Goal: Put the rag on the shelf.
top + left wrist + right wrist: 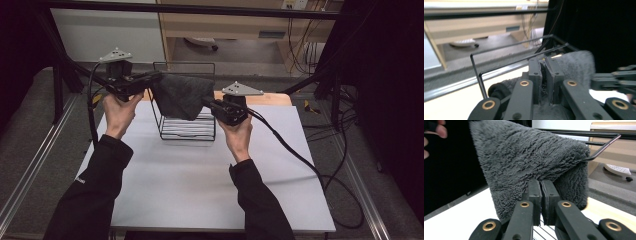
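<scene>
A dark grey fluffy towel (182, 95) hangs stretched between my two grippers above a black wire basket (187, 134) on the white table top (200, 180). My left gripper (156, 81) is shut on the towel's left end; in the left gripper view its jaws (546, 63) stand close together with grey pile (576, 65) pinched between them. My right gripper (207, 103) is shut on the towel's lower right edge; in the right gripper view the towel (529, 155) drapes over the closed jaws (541, 183). The basket's top wire (604, 147) touches the towel's far side.
The basket's wire rim (477, 72) stands just beyond the left jaws, with the right gripper (614, 80) at that view's right edge. A cable (300, 155) trails off the table's right side. Black frame bars (200, 9) cross above, and a wooden desk (225, 25) stands behind.
</scene>
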### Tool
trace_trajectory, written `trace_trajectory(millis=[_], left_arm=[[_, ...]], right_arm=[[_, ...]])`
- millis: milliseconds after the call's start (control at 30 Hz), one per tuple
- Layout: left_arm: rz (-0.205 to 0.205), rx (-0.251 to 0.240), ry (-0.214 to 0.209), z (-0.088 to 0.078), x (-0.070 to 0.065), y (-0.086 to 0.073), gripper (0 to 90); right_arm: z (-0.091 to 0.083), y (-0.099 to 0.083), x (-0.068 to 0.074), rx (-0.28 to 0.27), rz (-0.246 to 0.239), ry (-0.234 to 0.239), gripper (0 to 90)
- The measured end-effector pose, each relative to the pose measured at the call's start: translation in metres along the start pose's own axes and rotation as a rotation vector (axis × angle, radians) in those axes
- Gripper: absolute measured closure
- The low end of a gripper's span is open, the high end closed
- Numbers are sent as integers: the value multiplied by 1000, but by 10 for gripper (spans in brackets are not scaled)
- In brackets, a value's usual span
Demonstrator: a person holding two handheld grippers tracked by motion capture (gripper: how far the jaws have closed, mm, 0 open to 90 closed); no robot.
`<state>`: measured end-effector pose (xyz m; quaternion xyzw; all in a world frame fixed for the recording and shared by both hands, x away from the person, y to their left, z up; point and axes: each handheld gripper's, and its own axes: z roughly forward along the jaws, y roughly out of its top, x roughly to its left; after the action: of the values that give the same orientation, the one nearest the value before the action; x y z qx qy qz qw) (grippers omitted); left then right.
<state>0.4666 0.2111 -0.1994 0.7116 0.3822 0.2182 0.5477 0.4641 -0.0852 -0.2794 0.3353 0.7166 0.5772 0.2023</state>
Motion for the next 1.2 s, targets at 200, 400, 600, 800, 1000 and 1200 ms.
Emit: trace_trajectory(millis=[200,400,600,800,1000,1200], left_arm=[[68,-2,46,-19,-11,-21,832],[20,14,-22,-13,-12,-61,829],[15,39,3,8,-13,-80,822],[35,58,64,14,-8,-80,729],[50,18,67,-10,-3,-79,547],[101,71,63,-25,0,-97,379]], right_arm=[[1,4,2,-7,-27,14,880],[-6,4,2,18,-79,-32,881],[-8,-1,-2,42,-94,-71,874],[-4,-5,-7,38,-86,-57,711],[-24,-2,-11,-16,-72,-8,508],[-44,-15,-15,6,-68,22,214]])
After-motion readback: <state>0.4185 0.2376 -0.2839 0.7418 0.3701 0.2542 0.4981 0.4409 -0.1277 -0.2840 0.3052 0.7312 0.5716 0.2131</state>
